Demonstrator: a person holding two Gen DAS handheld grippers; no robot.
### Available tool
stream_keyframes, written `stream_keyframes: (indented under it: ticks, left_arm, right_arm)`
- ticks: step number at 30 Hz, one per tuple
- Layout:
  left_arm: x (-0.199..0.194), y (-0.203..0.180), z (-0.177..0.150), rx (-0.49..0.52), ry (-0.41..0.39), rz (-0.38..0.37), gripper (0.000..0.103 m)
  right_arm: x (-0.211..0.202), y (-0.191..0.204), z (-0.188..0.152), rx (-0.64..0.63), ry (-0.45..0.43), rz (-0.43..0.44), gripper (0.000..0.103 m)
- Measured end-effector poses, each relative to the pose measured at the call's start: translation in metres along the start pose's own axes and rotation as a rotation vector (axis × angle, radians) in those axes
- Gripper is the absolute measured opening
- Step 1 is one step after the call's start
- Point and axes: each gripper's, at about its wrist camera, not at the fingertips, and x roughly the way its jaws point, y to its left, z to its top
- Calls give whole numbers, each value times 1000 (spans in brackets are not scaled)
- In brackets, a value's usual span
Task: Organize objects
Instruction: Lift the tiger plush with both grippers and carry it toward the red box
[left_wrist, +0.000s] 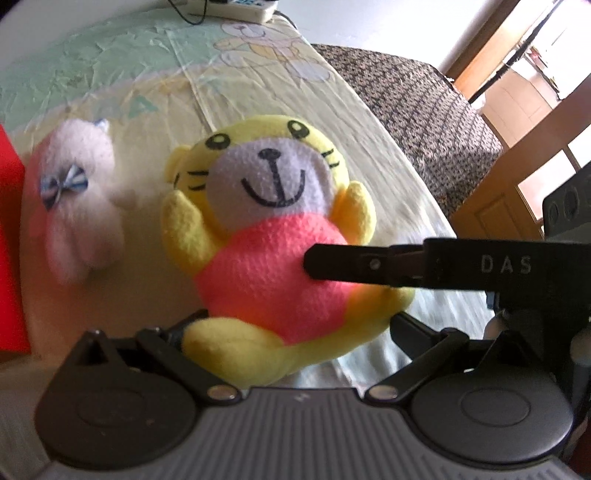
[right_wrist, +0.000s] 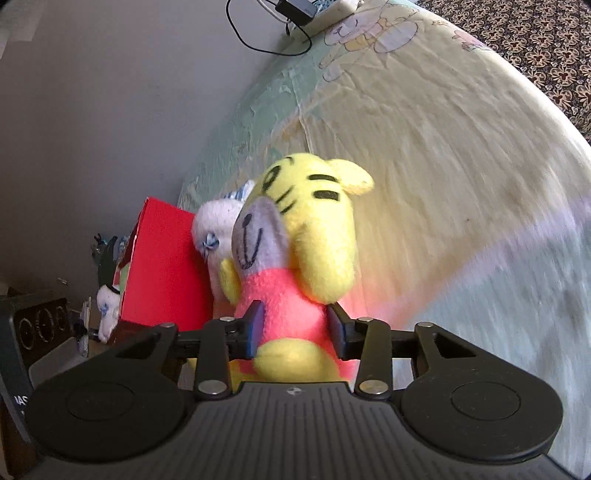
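Bed sheet (left_wrist: 280, 122), pale yellow and green with a cartoon bear print, is covering the bed, wrinkling throughout. Plain grey wall (right_wrist: 92, 110) is running along the far side. Dark patterned blanket (left_wrist: 413, 107) is lying beside the sheet. Wooden door (left_wrist: 517, 192) is catching daylight. White power strip (left_wrist: 240, 9) is sitting at the head, cables trailing.

The plush tiger (left_wrist: 266, 236) is yellow with black stripes, a white face and a pink belly. The white plush toy (left_wrist: 81, 199) wears a blue-striped bow. The box (right_wrist: 166, 266) is red; the bedsheet (left_wrist: 110, 66) pale green and cream.
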Motion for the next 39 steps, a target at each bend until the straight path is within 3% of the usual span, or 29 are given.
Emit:
stream_keyframes:
  ticks: [4,8,12,16,20,27,30,39]
  left_arm:
    - [-16,3,-9,6,-29,27,102]
    - [-44,7,-8,8,-114,7,102]
    - [-37,14,4,-18,-137,2,102]
    - [-3,25,14,-86,-65,-30,96]
    - [6,29,13,-100,-51,-33,95]
    - [5,31,12,-107,-55,-42,91]
    - [0,30,11,-101,-56,-42,85]
    - [-25,23,0,-68,-80,-51,84]
  right_arm:
    - [0,0,3,-2,-35,0,50]
    - [6,-3,7,7,-46,3,60]
    - [16,-11,12,42,-39,17,66]
    - [25,-8,12,41,-9,49,65]
    - [28,-6,11,36,5,64,58]
    - [21,-1,11,17,25,70,47]
    - [15,6,10,-2,32,73,46]
    - [-2,33,5,-80,64,89,46]
